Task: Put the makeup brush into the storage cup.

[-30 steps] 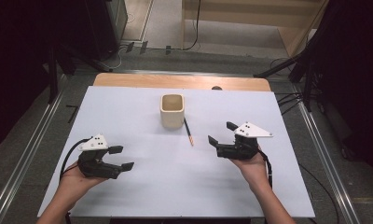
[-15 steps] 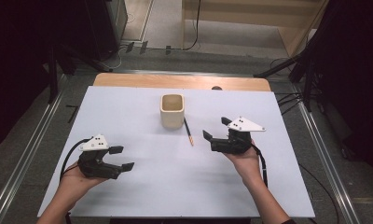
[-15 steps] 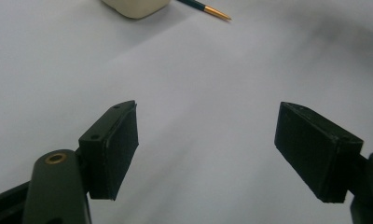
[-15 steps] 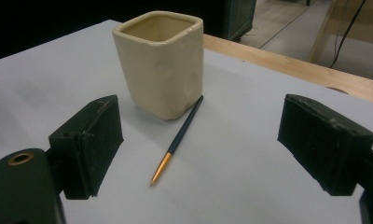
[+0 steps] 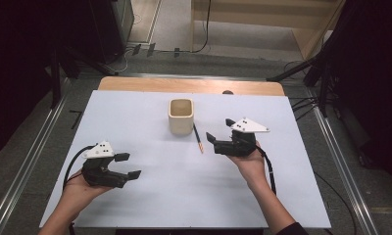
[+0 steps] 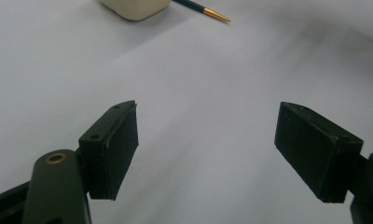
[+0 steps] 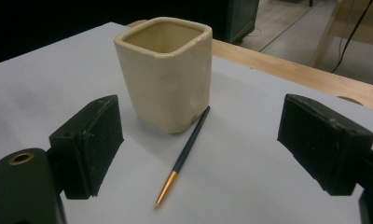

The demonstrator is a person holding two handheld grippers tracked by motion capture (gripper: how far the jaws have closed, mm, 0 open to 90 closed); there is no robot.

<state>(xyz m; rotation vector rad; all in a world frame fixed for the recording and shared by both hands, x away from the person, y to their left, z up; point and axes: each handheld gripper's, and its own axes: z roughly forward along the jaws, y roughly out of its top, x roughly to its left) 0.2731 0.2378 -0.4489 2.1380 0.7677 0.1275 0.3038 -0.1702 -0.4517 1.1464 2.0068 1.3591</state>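
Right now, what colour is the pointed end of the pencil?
Gold, on a dark green pencil; clearest in the right gripper view.

A lab: white-covered table (image 5: 135,112) between floor rails (image 5: 32,152), cables (image 5: 302,105) around

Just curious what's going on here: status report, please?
Right gripper open, aimed at the pen. Left gripper open, empty, near table edge. Pen lies flat against the cream cup. Nothing in between.

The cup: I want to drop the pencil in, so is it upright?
Upright: the cup stands on its base, mouth up, pencil lying beside it.
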